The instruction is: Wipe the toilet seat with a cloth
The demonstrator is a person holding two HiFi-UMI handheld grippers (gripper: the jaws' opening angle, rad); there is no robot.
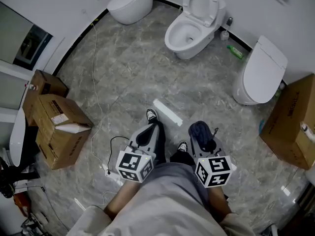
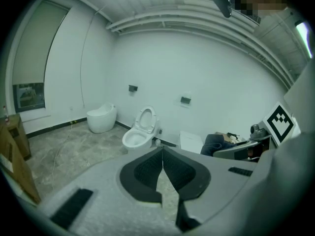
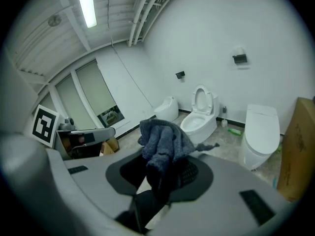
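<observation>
The open toilet (image 1: 188,32) stands at the far wall with its lid up, well ahead of both grippers; it also shows as the toilet (image 2: 140,132) and the toilet (image 3: 199,118). A dark blue cloth (image 1: 200,130) is bunched at the tip of my right gripper (image 1: 202,134), which is shut on it; the cloth (image 3: 163,142) hides the jaw tips. My left gripper (image 1: 155,126) is held low beside the right one, shut with nothing in it, its jaws meeting at the tip (image 2: 162,149). Both are at about knee height, above the person's shoes.
A round white toilet (image 1: 131,2) stands at the far left, and a closed-lid toilet (image 1: 261,71) at the right. Cardboard boxes (image 1: 58,128) line the left side, with another box (image 1: 291,123) at the right. A white strip (image 1: 168,112), a cable (image 1: 100,113) and a green bottle (image 1: 235,51) lie on the marble floor.
</observation>
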